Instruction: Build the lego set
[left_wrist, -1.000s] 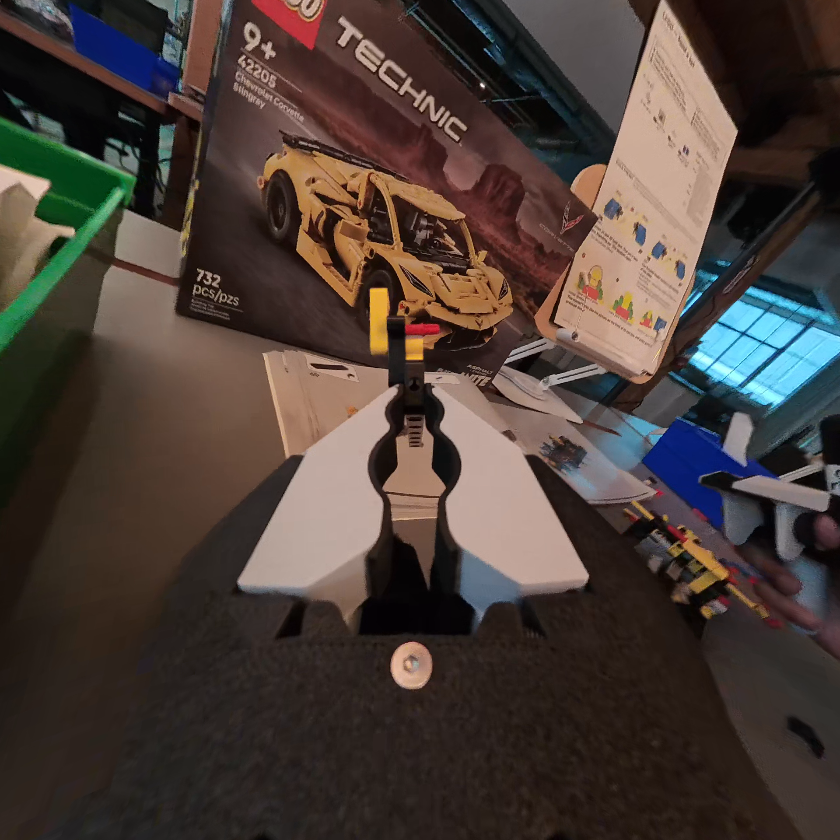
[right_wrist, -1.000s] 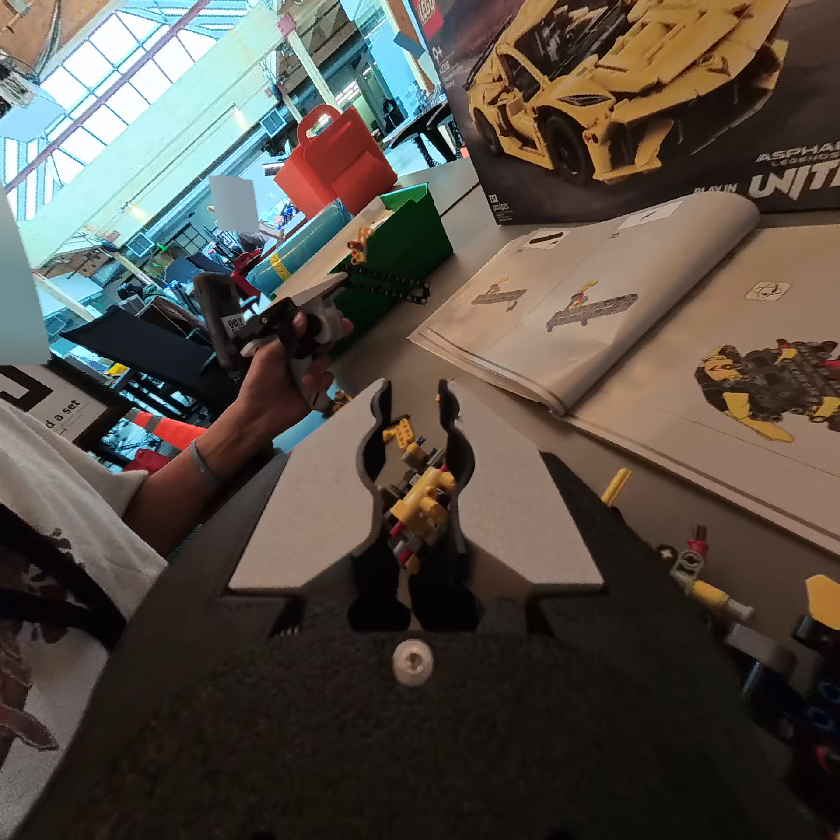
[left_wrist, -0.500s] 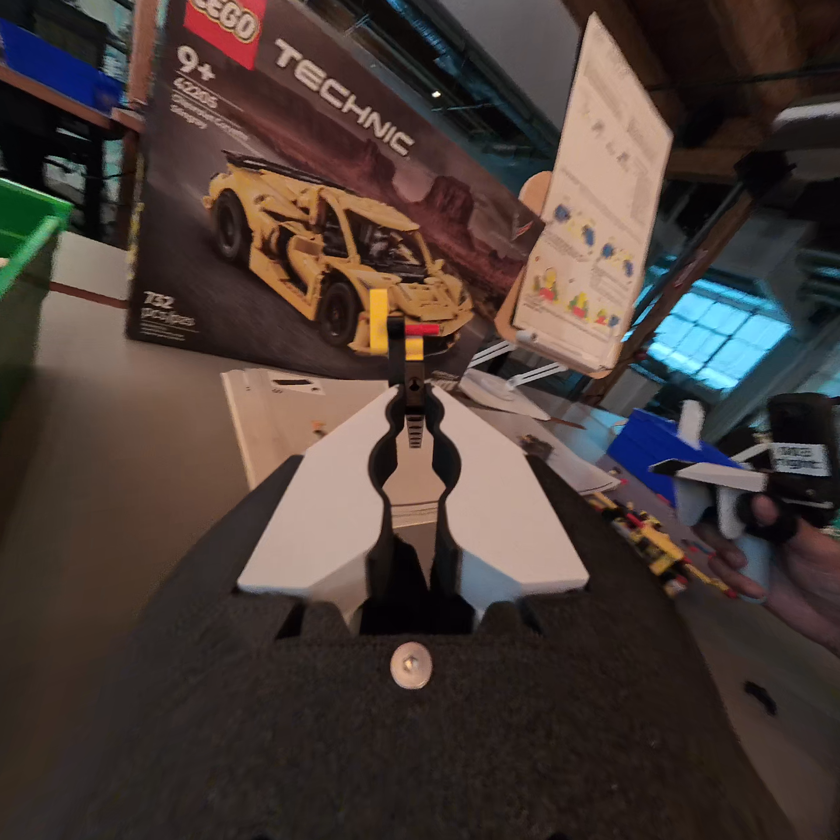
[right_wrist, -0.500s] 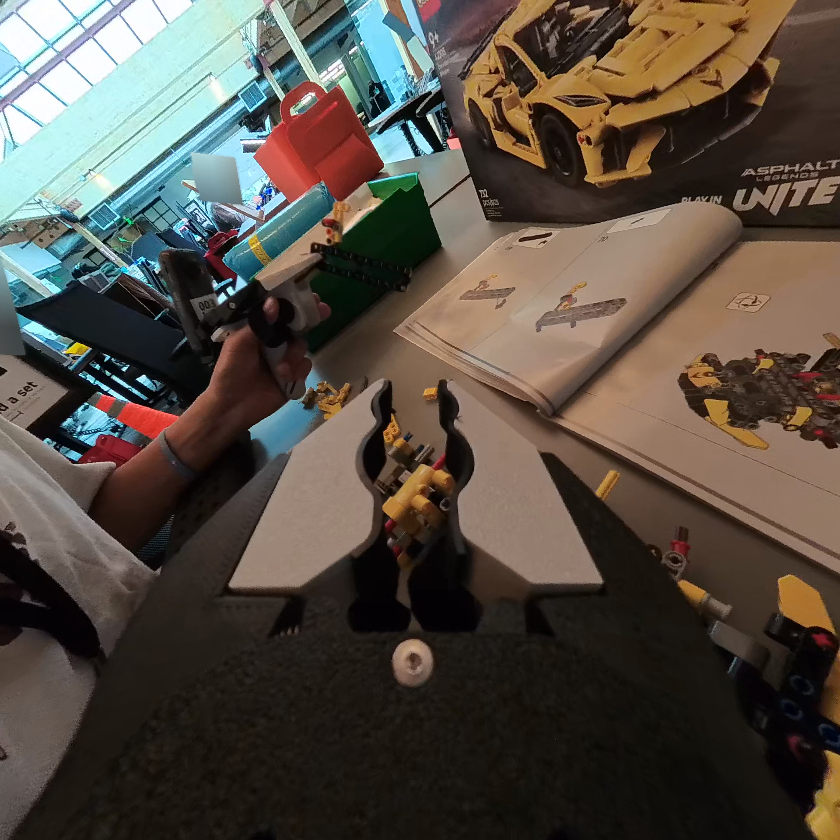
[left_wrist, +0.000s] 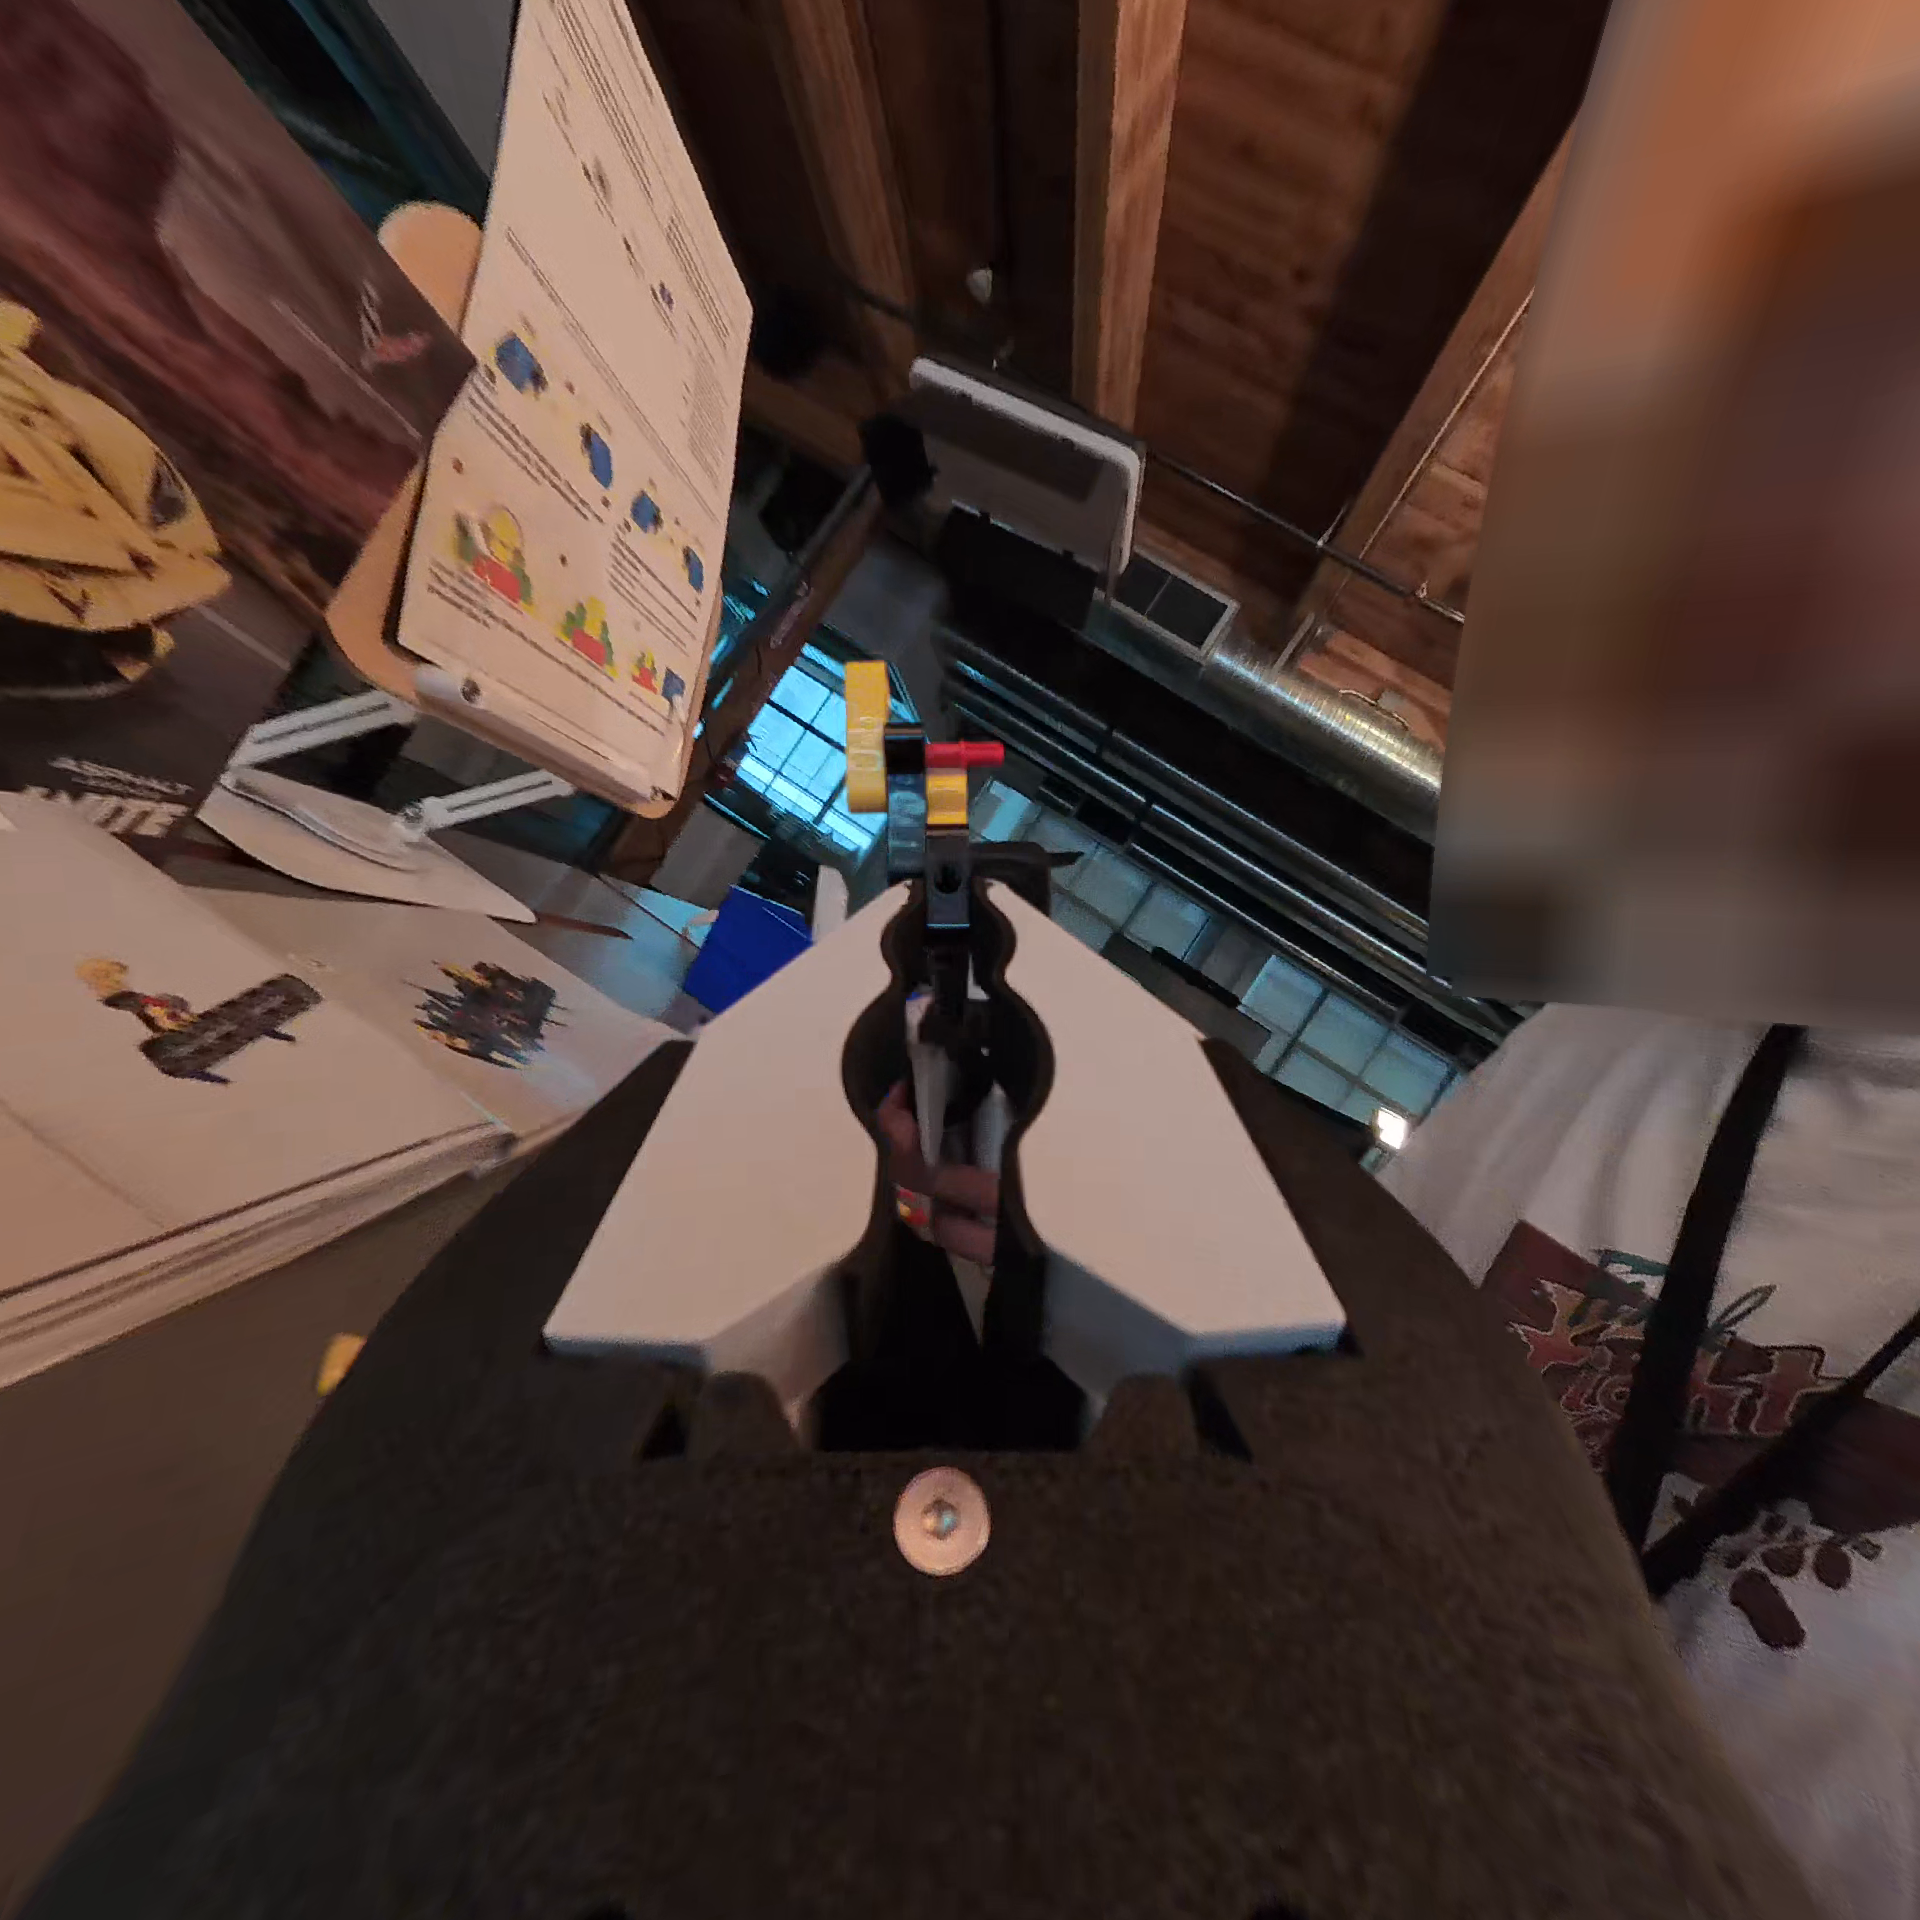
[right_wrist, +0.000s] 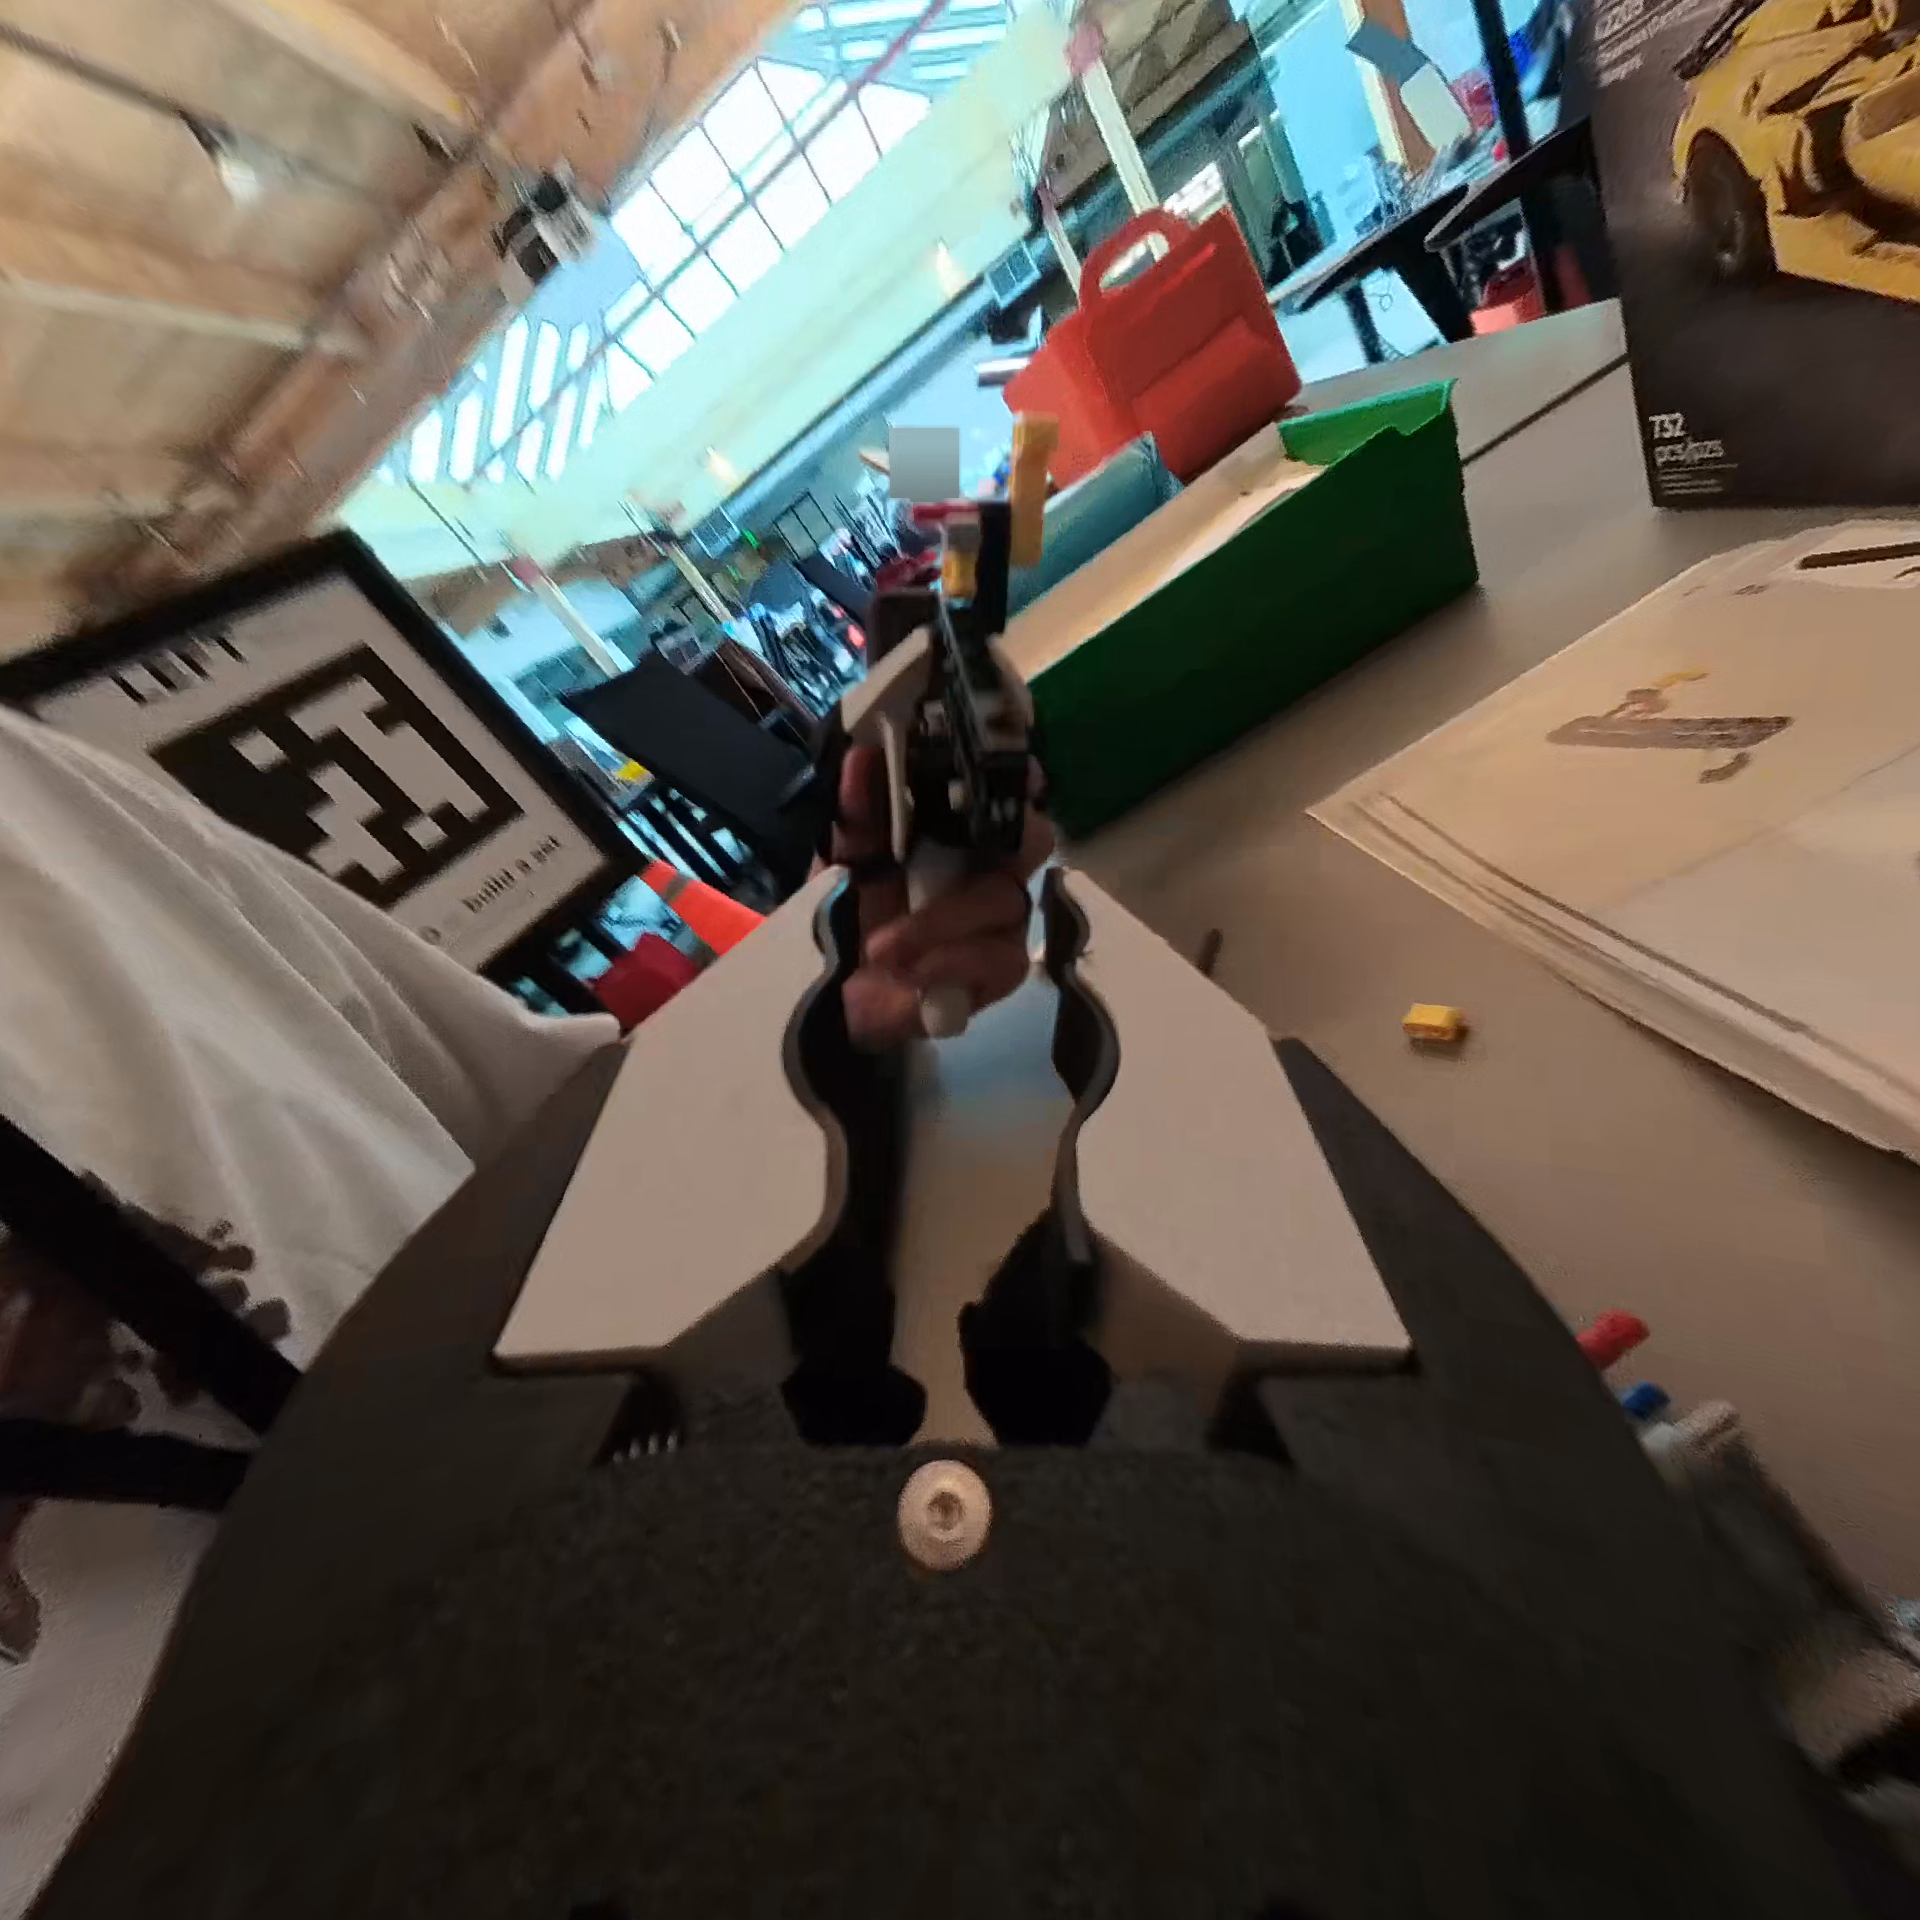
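The left gripper is lifted off the table, its smooth white fingers clenched on a knobbly black lego assembly with yellow and red bits on top. Facing it, the right gripper hangs released, nothing between. A yellow brick lies beside the paper instruction booklet.

Each tool has grey fingers, a black textured body and one silver screw.

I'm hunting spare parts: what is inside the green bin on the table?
In the right wrist view, the green bin shows only its outer wall and rim, with something pale along the top edge. Its wall hides the inside, so any parts there cannot be seen.
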